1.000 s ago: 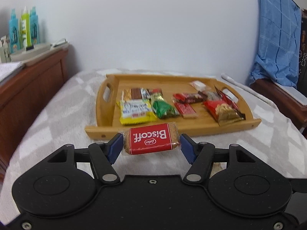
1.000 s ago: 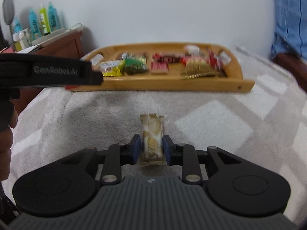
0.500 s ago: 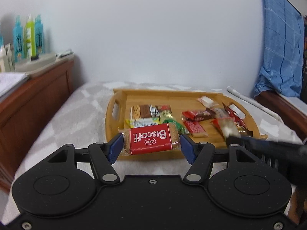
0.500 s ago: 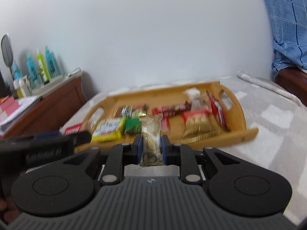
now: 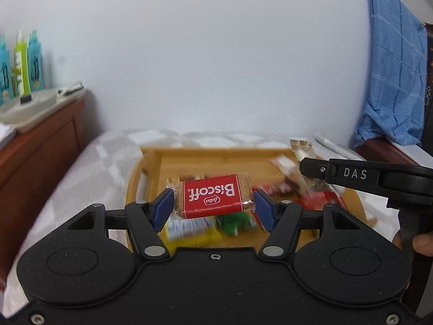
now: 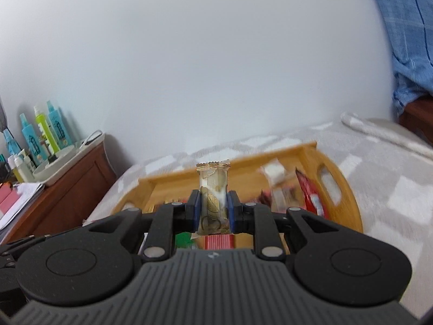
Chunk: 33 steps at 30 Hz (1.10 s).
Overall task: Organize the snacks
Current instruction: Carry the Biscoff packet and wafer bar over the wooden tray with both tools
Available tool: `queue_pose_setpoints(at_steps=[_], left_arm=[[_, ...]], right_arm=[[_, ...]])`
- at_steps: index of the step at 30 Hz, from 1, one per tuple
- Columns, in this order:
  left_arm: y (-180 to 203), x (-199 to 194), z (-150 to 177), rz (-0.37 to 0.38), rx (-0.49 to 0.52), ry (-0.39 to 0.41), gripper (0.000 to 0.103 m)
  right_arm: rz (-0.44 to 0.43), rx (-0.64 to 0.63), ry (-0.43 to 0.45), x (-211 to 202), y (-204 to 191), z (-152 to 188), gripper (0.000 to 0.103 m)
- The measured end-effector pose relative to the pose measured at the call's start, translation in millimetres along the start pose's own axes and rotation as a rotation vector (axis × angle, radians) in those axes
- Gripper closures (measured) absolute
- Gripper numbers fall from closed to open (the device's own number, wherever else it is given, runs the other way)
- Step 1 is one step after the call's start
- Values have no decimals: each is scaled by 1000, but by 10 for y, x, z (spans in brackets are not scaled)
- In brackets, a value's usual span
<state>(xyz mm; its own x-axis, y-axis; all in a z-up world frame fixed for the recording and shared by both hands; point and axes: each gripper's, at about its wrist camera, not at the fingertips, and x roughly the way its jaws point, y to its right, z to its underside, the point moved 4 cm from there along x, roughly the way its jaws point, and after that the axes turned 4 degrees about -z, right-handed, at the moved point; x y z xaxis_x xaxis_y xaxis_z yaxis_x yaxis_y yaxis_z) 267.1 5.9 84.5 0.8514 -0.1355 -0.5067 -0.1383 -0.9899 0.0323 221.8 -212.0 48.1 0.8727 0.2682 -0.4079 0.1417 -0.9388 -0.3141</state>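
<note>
Biscoff pack is up in the left gripper, blue pads pinching its two short ends, so the long axis runs left-right across the jaws, label facing the cam and upside down. Jaws stand fairly wide bc the pack is held lengthwise. Right below and just beyond it: the wooden tray, w/ a yellow pack and a green pack on the near-left part of the tray floor. So the drop spot lies down and slightly fwd of the left gripper, not off to a side.

Over to the right gripper: narrow grip, closed on a gold-and-white wrapper standing upright, crimped end on top, long axis pointing away from the cam. It hangs above the tray too, more to the right side where the red packs are piled. In the left view it comes in from the right, tip above that far-right cluster.

My read: both loads are above the tray, left one nearer the near-left corner, right one deeper in. Tray's left-far area looks bare, though blur hides detail. Release should be a lower-and-open, and the 2 grippers are well apart, so clash risk looks small.
</note>
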Motion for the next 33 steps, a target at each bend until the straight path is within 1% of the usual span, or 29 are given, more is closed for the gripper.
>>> queue_pose_setpoints(at_steps=[7, 11, 16, 22, 26, 33], left_arm=[[-23, 536, -378, -25, -17, -24, 41], [-62, 856, -466, -52, -31, -44, 41], [-57, 1181, -475, -68, -44, -68, 41], [-19, 1464, -440, -74, -37, -95, 41], [-2, 1582, -418, -94, -23, -104, 41], [1, 1716, -385, -104, -24, -118, 41]], right_arm=[[-10, 2, 31, 332, 115, -267, 78], [-8, 19, 21, 544, 236, -318, 78], [0, 23, -6, 760, 331, -285, 78], [-3, 11, -26, 912, 374, -226, 78], [-1, 18, -44, 1002, 399, -176, 78], [15, 19, -68, 1106, 443, -99, 78]])
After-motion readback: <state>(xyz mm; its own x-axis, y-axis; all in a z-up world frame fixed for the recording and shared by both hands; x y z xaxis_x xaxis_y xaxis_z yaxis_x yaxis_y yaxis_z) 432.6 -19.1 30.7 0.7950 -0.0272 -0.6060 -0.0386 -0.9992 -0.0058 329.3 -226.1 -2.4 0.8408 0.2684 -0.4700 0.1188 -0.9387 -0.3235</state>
